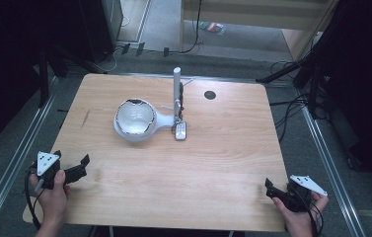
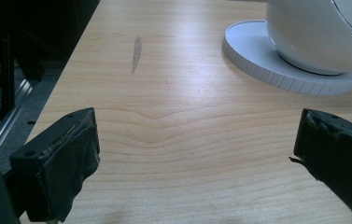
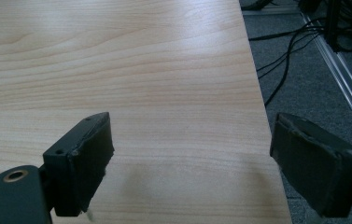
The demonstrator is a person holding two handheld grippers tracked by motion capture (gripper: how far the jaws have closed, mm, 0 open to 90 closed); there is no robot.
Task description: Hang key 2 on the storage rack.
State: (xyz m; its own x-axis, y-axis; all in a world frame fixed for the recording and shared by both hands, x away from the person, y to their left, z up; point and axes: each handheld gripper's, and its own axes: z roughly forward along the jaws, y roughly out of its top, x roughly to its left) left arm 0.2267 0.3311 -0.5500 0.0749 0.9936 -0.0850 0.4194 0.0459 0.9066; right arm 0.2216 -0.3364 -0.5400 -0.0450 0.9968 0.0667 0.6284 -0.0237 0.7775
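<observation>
I see wood table (image 1: 213, 163) w/ white lamp (image 1: 135, 120) near centre-left, round base flat on top, its stem ending at small grey block (image 1: 180, 130). Dark round hole (image 1: 209, 95) in table farther back. My left gripper (image 1: 71, 165) at near-left corner, jaws wide, nothing btwn them. Right gripper (image 1: 271, 190) at near-right edge, jaws wide too, empty. Both well apart from lamp.
</observation>
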